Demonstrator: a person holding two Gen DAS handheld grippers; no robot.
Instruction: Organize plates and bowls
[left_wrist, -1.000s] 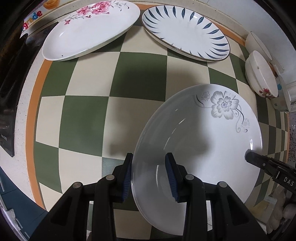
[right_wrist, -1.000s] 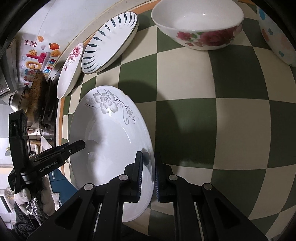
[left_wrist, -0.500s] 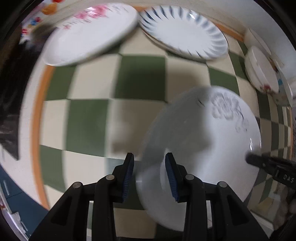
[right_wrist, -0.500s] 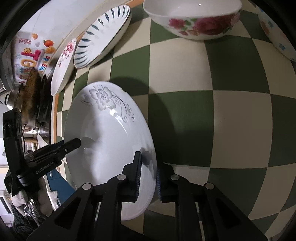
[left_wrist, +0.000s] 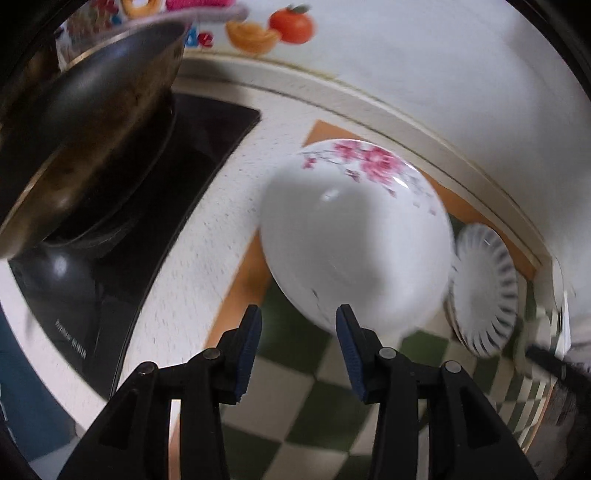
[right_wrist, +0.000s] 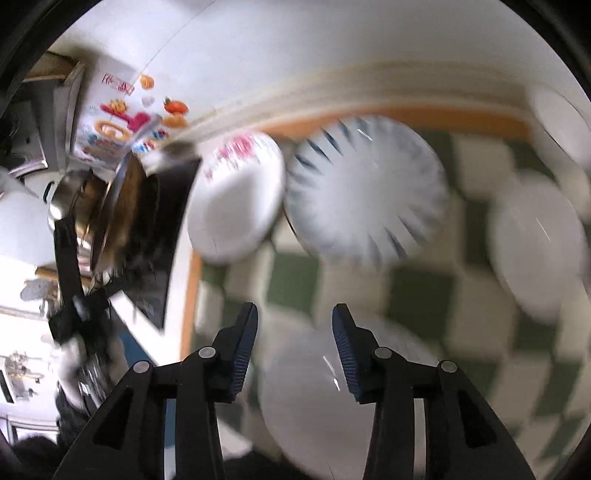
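Observation:
My left gripper (left_wrist: 298, 334) is open and empty, just in front of the pink-flowered white plate (left_wrist: 354, 236), which lies on the checkered cloth (left_wrist: 317, 406). The blue-striped plate (left_wrist: 484, 288) lies to its right. My right gripper (right_wrist: 294, 339) is open and empty, raised above the grey-flowered white plate (right_wrist: 325, 402), which lies on the cloth below it. The right wrist view is blurred; it shows the pink-flowered plate (right_wrist: 236, 199) and the blue-striped plate (right_wrist: 365, 192) farther back.
A dark wok (left_wrist: 85, 125) sits on a black stove (left_wrist: 122, 236) at the left, beside the cloth. A white wall with fruit stickers (left_wrist: 273, 29) runs behind. Blurred white bowls (right_wrist: 535, 236) stand at the right.
My right gripper has let go of the grey-flowered plate and opened, and has lifted. My left gripper has swung left, away from that plate toward the pink-flowered plate and the stove.

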